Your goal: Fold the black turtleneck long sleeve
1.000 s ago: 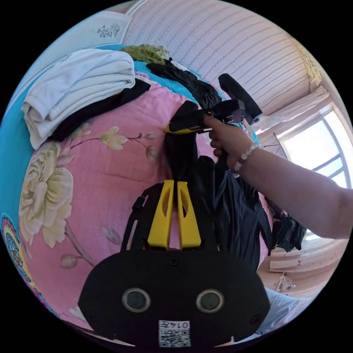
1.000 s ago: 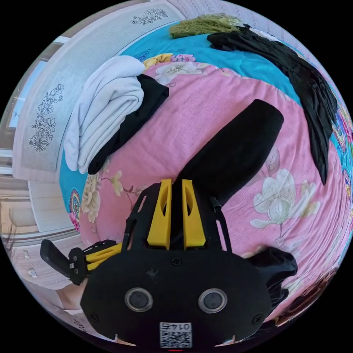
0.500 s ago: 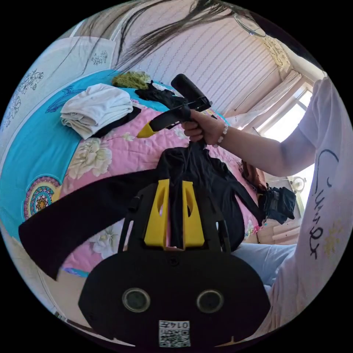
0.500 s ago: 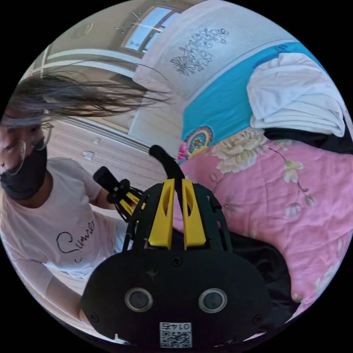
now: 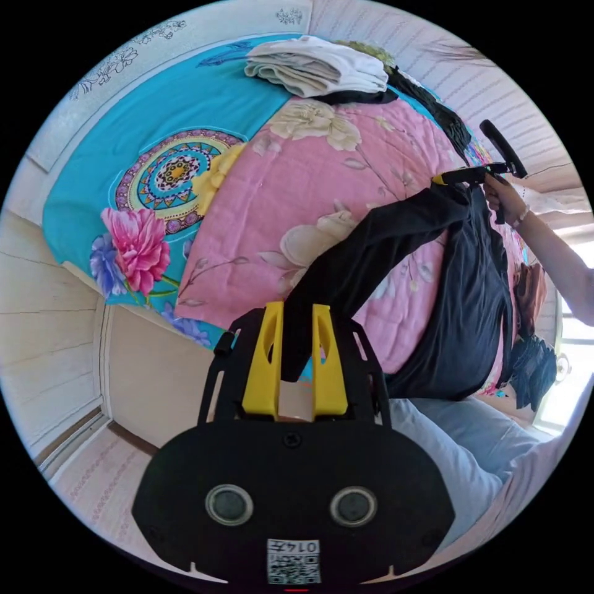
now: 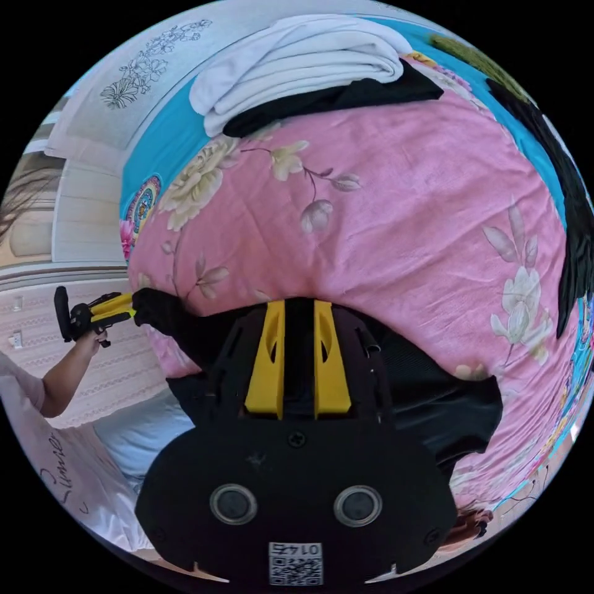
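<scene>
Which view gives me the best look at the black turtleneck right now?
The left gripper view. There the black turtleneck shows stretched between the left gripper and the right gripper, sleeve and body above the pink quilt. The right gripper view catches strips of it beside that gripper's own housing.

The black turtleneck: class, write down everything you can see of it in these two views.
The black turtleneck is dark knit cloth, stretched above a pink floral quilt. The left gripper is shut on one sleeve end, the sleeve running taut to the right gripper, which pinches the cloth near the shoulder. The body hangs from there over the bed's edge. In the right gripper view, black fabric passes between the fingers.
</scene>
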`<state>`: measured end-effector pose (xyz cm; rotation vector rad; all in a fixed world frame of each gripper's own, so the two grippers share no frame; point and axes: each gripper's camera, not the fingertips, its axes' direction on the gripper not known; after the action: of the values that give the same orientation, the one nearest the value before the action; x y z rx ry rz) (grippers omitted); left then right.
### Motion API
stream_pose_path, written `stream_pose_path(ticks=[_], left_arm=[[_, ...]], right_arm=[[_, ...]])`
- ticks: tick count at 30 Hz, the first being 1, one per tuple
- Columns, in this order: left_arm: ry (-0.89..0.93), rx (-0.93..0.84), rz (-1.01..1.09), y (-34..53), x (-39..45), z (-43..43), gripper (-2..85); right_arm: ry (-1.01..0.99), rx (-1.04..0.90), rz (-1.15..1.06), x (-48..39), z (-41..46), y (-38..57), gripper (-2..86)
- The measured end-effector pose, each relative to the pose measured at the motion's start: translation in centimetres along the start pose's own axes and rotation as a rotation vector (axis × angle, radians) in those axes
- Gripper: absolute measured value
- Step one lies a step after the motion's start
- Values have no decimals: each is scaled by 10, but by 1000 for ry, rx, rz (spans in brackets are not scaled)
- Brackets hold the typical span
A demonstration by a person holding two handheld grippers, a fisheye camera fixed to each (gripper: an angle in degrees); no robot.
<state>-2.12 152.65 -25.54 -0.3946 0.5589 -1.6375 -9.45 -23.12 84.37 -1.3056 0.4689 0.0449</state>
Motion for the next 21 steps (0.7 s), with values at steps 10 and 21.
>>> stream_pose_path(ticks=[10, 21], left_arm=[[11, 101, 144, -38, -43, -73, -9], [-73, 200, -91, -48, -108, -109, 47]], right_arm=[[10, 276, 111, -22, -69, -12, 1], [74, 210, 186, -38, -26, -44, -2]])
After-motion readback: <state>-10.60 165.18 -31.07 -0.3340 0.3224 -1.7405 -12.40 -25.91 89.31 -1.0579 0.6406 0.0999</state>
